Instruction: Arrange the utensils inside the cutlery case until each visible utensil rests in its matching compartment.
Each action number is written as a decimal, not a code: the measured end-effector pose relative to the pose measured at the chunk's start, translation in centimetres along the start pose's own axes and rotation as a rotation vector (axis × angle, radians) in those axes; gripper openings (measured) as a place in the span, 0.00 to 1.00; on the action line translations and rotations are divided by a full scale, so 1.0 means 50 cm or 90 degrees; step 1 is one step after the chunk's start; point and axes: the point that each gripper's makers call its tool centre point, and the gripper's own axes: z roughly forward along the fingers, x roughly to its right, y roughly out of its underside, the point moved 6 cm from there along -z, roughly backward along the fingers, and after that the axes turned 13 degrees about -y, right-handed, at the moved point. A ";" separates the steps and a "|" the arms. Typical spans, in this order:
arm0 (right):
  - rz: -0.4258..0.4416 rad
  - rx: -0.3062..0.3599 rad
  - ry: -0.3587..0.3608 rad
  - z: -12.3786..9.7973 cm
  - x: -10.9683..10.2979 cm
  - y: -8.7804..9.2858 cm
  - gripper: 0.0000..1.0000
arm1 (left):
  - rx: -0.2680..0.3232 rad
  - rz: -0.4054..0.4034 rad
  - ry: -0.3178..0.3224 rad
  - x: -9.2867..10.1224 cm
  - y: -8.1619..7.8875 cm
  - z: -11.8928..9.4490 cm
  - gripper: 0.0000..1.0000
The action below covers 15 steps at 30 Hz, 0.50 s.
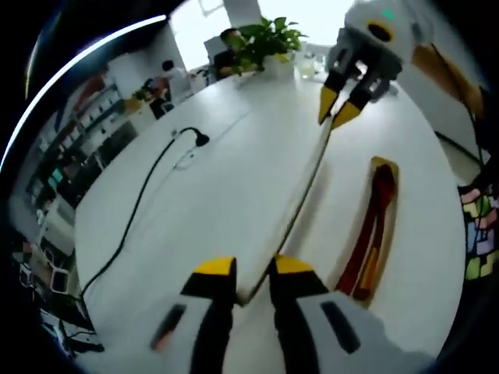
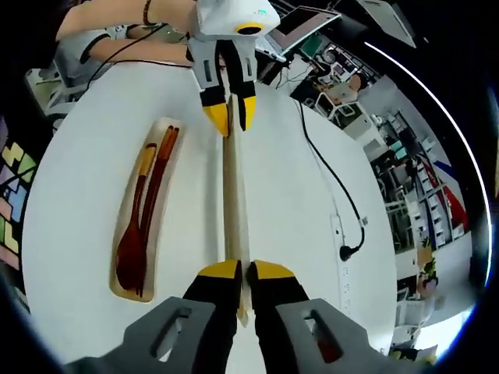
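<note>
Right now I am holding a long, pale lid (image 2: 235,210) of the cutlery case by its two ends, left gripper (image 1: 253,269) clamping one end, right gripper (image 2: 242,273) clamping the other. Just beside it, the open wooden case tray (image 2: 132,226) is lying on the white table (image 2: 296,257), with a dark red spoon (image 2: 131,234) and chopsticks (image 2: 156,187) resting inside. I judge I am carrying the lid across; next it needs lining up over the tray. A black cable (image 2: 331,179) is trailing well apart, leaving free room.
</note>
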 end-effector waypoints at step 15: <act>-0.042 0.004 0.092 -0.046 -0.056 -0.017 0.03 | 0.038 -0.090 0.002 0.015 0.036 -0.044 0.14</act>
